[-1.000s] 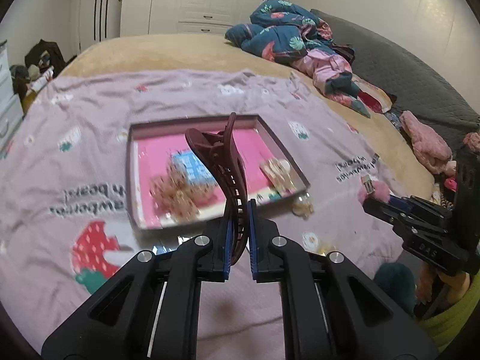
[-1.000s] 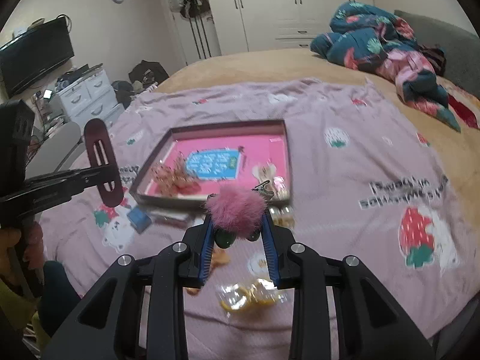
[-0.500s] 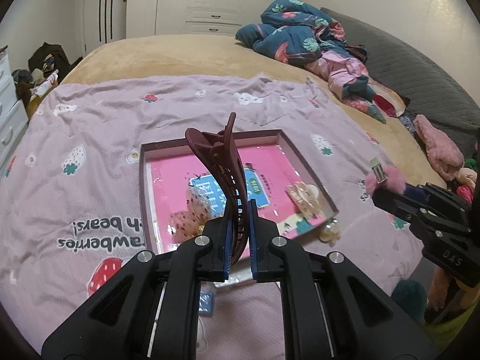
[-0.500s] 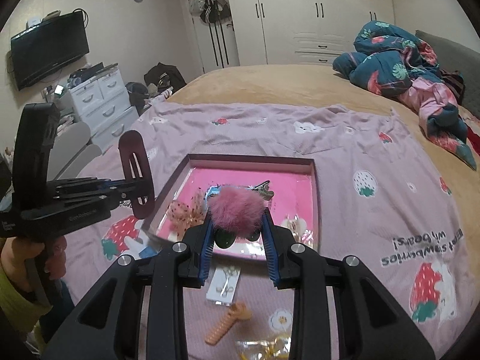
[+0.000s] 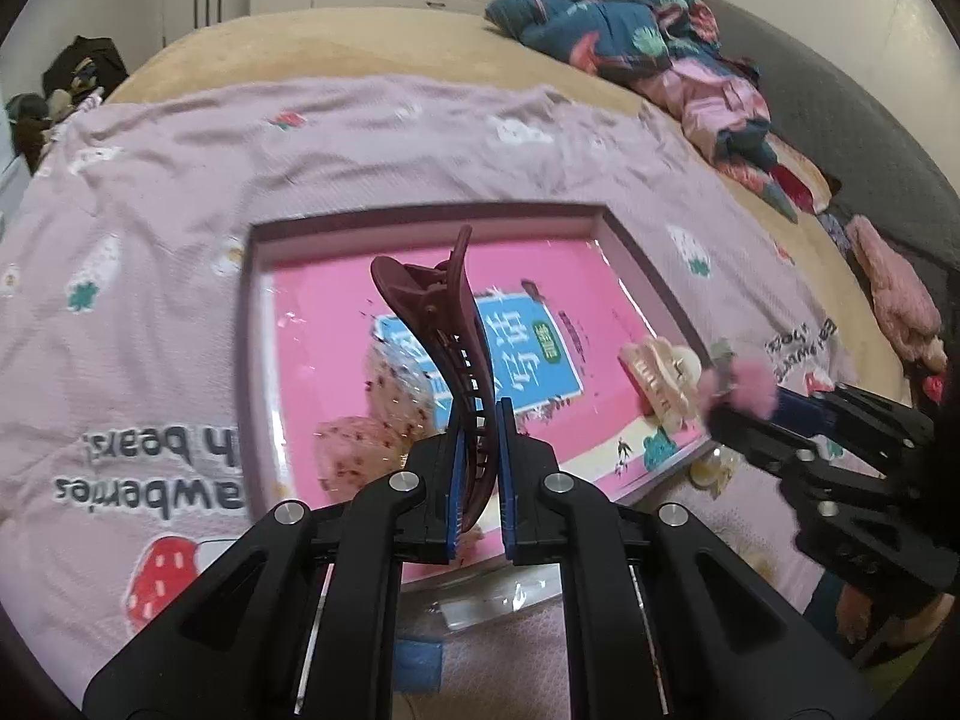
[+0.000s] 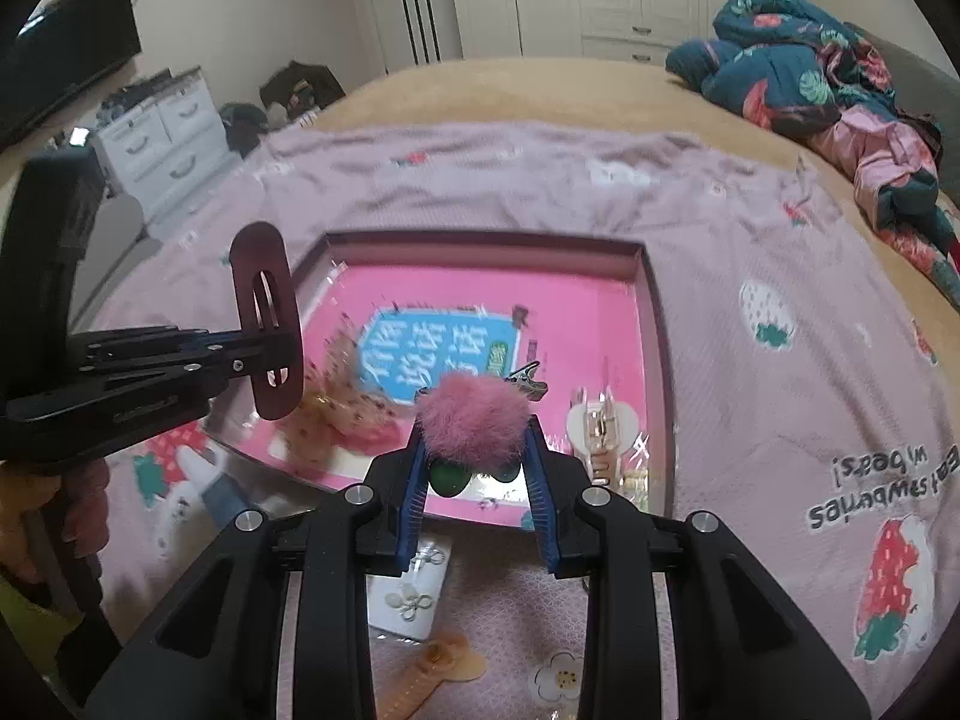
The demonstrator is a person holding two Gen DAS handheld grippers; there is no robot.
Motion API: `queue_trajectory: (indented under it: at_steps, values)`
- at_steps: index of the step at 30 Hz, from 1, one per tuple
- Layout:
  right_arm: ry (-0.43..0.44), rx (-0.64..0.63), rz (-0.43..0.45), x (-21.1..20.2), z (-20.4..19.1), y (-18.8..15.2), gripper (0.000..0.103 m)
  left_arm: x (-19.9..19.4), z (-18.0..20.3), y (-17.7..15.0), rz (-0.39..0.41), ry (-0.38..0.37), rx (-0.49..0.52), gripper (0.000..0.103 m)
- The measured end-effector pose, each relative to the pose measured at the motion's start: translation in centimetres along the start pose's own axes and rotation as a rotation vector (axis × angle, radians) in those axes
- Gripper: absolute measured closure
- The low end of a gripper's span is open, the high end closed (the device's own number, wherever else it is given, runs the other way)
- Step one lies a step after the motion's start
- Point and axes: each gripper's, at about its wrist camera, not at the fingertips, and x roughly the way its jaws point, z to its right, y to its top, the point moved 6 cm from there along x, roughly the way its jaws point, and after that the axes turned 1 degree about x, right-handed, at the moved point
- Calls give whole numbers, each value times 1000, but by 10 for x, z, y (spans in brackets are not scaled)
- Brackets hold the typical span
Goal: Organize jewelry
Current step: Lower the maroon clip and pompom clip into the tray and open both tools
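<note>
My left gripper (image 5: 480, 468) is shut on a dark maroon hair claw clip (image 5: 447, 324), held upright above the near part of a pink-lined tray (image 5: 258, 312). It also shows in the right wrist view (image 6: 267, 324). My right gripper (image 6: 477, 480) is shut on a pink fluffy pom-pom hair clip (image 6: 471, 423), above the tray's near edge (image 6: 657, 360). In the tray lie a cream claw clip (image 5: 660, 381), a speckled pink bow (image 5: 372, 444) and a blue card (image 5: 522, 354).
The tray lies on a lilac strawberry-print blanket (image 6: 780, 276) on a bed. Loose items lie near me: an earring card (image 6: 411, 591), an orange comb clip (image 6: 432, 672), a blue piece (image 5: 417, 663). Bundled clothes (image 6: 840, 102) lie at the back right, a dresser (image 6: 162, 150) at left.
Both grippers have moved forward and down toward the tray, which now looks larger and closer. Each still holds its clip.
</note>
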Motion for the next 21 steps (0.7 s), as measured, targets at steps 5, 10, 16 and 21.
queue_trajectory:
  at_steps: [5,10,16,21]
  values:
    - [-1,17,-31,21,3,-4,74,18,6,-2,-35,-16,17,100]
    - [2,35,-41,30,7,-4,69,24,8,-3,-49,5,41,98]
    - [-3,63,6,9,13,-5,40,17,5,-6,-41,38,43,86]
    - [-39,93,85,-33,30,-10,26,5,8,-9,-38,45,35,75]
